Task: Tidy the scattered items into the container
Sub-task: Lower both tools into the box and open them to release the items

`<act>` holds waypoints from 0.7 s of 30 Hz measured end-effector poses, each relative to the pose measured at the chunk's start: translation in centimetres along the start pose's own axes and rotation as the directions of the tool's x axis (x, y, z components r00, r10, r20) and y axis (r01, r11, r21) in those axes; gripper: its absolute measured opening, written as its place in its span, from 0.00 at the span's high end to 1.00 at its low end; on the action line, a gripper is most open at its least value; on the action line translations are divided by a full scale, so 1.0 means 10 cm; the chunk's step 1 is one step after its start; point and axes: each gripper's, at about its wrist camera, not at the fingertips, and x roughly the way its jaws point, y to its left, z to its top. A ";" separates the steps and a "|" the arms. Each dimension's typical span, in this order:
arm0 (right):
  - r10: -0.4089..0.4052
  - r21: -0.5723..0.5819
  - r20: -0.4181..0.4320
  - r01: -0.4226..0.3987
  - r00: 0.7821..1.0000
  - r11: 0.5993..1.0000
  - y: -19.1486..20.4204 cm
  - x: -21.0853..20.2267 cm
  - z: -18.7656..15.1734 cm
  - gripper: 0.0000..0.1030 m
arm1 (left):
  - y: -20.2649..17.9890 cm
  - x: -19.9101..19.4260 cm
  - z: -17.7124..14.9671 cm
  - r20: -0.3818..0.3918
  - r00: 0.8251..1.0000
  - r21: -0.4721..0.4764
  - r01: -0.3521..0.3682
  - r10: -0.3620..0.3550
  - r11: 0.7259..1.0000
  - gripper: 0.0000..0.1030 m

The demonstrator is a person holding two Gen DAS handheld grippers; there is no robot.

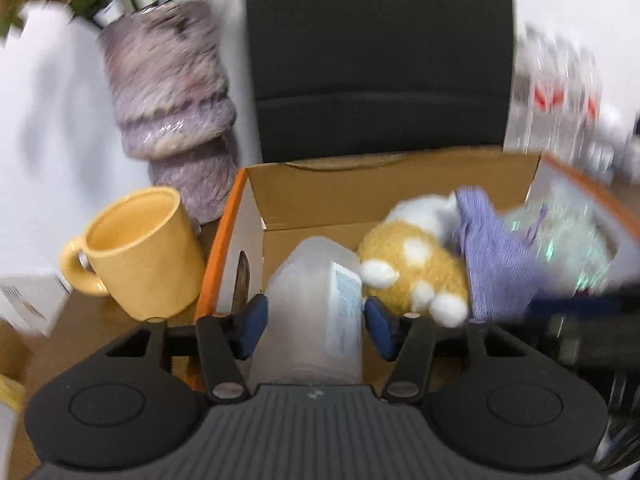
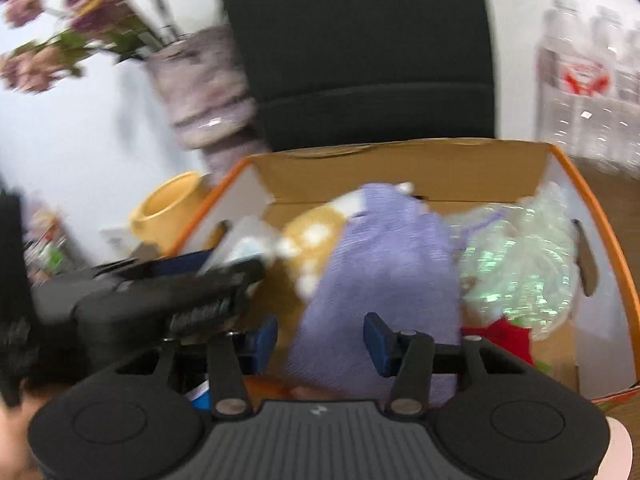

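My left gripper (image 1: 316,330) is shut on a translucent plastic bottle (image 1: 308,292) with a pale label, its blue pads pressed to both sides, low over the left part of an orange-edged cardboard box (image 1: 360,168). Inside the box lie a tan and white plush toy (image 1: 416,256), a purple cloth (image 1: 496,264) and a shiny crinkled bag (image 1: 572,248). In the right wrist view my right gripper (image 2: 322,344) stands open just above the purple cloth (image 2: 384,248), which drapes over the plush (image 2: 316,228). The left gripper's dark body (image 2: 180,292) is blurred at the left.
A yellow mug (image 1: 144,252) stands just left of the box, with a mauve vase (image 1: 172,92) of flowers behind it. A black chair back (image 1: 376,52) rises behind the box. A pack of water bottles (image 2: 588,80) stands at the right. Something red (image 2: 508,336) lies in the box's near right corner.
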 end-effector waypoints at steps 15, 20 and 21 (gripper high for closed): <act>-0.127 0.033 0.038 0.125 0.991 0.992 -0.41 -0.33 0.11 0.44 | 0.46 -0.25 0.06 -0.035 0.963 -0.279 0.248 -0.268 0.928 0.74; -0.118 0.037 0.022 0.117 0.993 0.992 -0.42 -0.33 0.08 0.44 | 0.29 -0.15 0.01 -0.008 0.956 -0.249 0.282 -0.293 0.927 0.78; -0.117 0.028 0.020 0.116 0.993 0.993 -0.40 -0.32 0.07 0.44 | 0.26 -0.11 -0.01 -0.002 0.954 -0.245 0.289 -0.299 0.925 0.79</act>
